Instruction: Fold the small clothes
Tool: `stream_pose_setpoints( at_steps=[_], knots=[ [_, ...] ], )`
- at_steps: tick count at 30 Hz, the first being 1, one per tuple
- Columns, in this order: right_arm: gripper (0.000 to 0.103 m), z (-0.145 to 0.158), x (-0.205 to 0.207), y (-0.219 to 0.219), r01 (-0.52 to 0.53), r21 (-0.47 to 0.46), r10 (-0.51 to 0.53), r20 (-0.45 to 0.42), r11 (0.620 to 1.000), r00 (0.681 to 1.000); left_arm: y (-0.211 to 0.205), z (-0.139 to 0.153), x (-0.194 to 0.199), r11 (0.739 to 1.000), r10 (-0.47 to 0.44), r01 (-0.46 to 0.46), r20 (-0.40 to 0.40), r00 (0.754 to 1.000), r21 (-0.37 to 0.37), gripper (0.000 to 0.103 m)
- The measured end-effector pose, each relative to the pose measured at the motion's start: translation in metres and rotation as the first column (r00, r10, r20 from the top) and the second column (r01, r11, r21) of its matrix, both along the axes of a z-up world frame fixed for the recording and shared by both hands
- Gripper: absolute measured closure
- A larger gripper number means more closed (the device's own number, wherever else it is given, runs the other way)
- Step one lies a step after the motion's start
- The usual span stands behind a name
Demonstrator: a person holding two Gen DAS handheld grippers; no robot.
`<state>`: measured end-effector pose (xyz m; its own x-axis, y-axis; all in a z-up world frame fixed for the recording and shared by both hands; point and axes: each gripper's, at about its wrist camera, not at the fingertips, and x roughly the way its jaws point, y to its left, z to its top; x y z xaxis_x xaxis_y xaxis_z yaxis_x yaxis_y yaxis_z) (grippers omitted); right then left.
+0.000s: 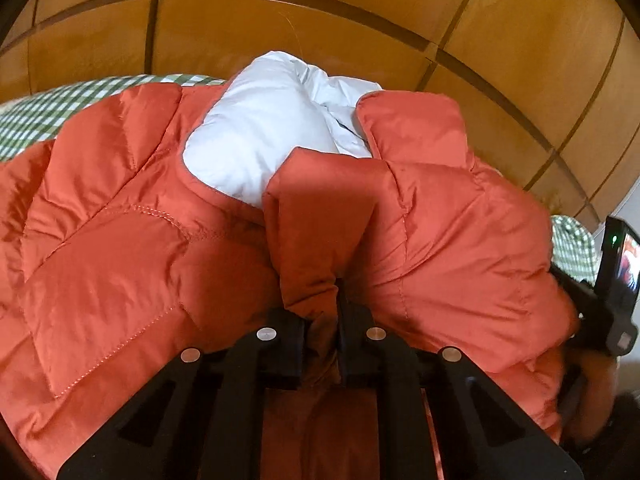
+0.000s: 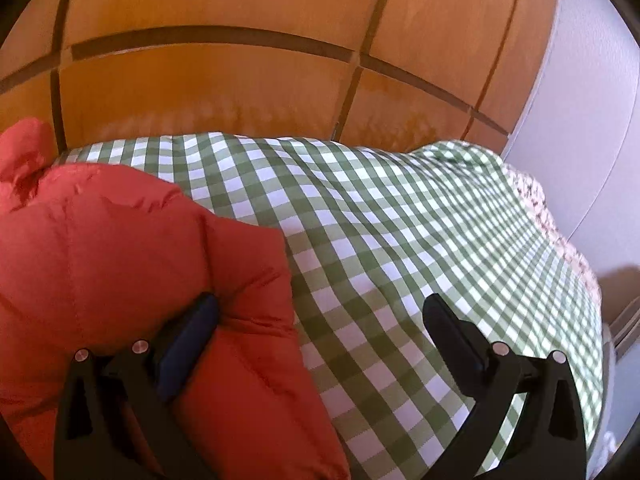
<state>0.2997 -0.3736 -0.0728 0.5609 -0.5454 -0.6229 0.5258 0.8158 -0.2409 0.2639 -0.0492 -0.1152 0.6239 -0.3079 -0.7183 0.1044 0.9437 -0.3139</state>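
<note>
An orange quilted puffer jacket (image 1: 120, 248) with a pale grey lining (image 1: 256, 136) lies on a green-and-white checked cloth (image 2: 380, 220). My left gripper (image 1: 324, 312) is shut on a fold of the orange jacket, pinched between its black fingers. My right gripper (image 2: 320, 316) is open. Its left finger (image 2: 188, 336) rests on the edge of the jacket (image 2: 120, 248), and its right finger (image 2: 452, 332) is over the checked cloth. The right gripper's body shows at the right edge of the left wrist view (image 1: 612, 292).
An orange-brown panelled wooden headboard (image 1: 320, 32) stands behind the cloth. It also shows in the right wrist view (image 2: 220, 88). A white wall (image 2: 580, 112) is at the right. A floral fabric edge (image 2: 536, 200) borders the checked cloth at the right.
</note>
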Motion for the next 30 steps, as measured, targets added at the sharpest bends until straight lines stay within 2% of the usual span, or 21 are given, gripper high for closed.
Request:
stream_pose_setpoints(
  at_steps=[3, 5, 7, 11, 13, 16, 19, 21, 23, 25, 27, 29, 30],
  knots=[
    [0.002, 0.002, -0.002, -0.006, -0.023, 0.069, 0.023, -0.009, 0.997, 1.000, 0.005, -0.001, 0.000, 1.000, -0.001, 0.001, -0.007, 1.000, -0.028, 0.091],
    [0.002, 0.010, -0.007, -0.006, -0.062, 0.082, 0.064, -0.020, 0.995, 0.998, 0.011, -0.003, 0.001, 0.999, -0.001, 0.000, -0.011, 1.000, -0.053, 0.091],
    [0.002, 0.022, -0.020, 0.002, -0.098, 0.047, 0.100, -0.031, 0.994, 0.995, 0.012, -0.005, 0.004, 0.998, -0.001, 0.000, -0.011, 1.000, -0.061, 0.091],
    [0.002, 0.045, -0.064, 0.027, -0.211, -0.002, 0.211, 0.025, 0.977, 0.977, 0.011, -0.005, 0.005, 0.997, -0.004, 0.003, -0.011, 1.000, -0.072, 0.091],
    [0.002, 0.038, -0.072, 0.034, -0.211, -0.036, 0.211, 0.016, 0.977, 0.977, 0.012, -0.005, 0.004, 0.997, -0.005, 0.004, -0.011, 1.000, -0.083, 0.091],
    [0.002, 0.005, -0.062, 0.039, -0.207, -0.023, 0.205, -0.064, 0.978, 0.977, 0.015, -0.006, 0.002, 0.994, -0.011, 0.010, -0.010, 1.000, -0.108, 0.088],
    [0.002, 0.001, -0.057, 0.048, -0.204, -0.065, 0.198, -0.086, 0.977, 0.976, 0.023, -0.007, 0.002, 0.985, -0.014, 0.012, -0.014, 1.000, -0.172, 0.086],
    [0.002, 0.001, -0.058, 0.052, -0.202, -0.097, 0.193, -0.087, 0.975, 0.977, 0.033, -0.004, -0.001, 0.973, -0.013, 0.004, -0.042, 0.999, -0.229, 0.079],
    [0.002, 0.001, -0.059, 0.052, -0.200, -0.095, 0.193, -0.079, 0.975, 0.978, 0.045, 0.003, -0.010, 0.959, 0.000, -0.017, -0.060, 0.998, -0.284, 0.064],
    [0.002, 0.002, -0.060, 0.052, -0.200, -0.089, 0.194, -0.074, 0.976, 0.978, 0.062, 0.016, -0.025, 0.942, 0.048, -0.057, -0.036, 0.998, -0.331, 0.038],
    [0.002, 0.002, -0.061, 0.055, -0.199, -0.087, 0.194, -0.070, 0.976, 0.979, 0.082, 0.029, -0.042, 0.929, 0.103, -0.095, 0.004, 0.995, -0.357, 0.033],
    [0.002, 0.003, -0.062, 0.055, -0.199, -0.086, 0.194, -0.068, 0.976, 0.979, 0.104, 0.040, -0.056, 0.916, 0.148, -0.124, 0.034, 0.988, -0.382, 0.033],
    [0.002, 0.003, -0.062, 0.053, -0.199, -0.085, 0.194, -0.067, 0.976, 0.979, 0.119, 0.046, -0.065, 0.910, 0.182, -0.150, 0.048, 0.982, -0.386, 0.028]
  ],
)
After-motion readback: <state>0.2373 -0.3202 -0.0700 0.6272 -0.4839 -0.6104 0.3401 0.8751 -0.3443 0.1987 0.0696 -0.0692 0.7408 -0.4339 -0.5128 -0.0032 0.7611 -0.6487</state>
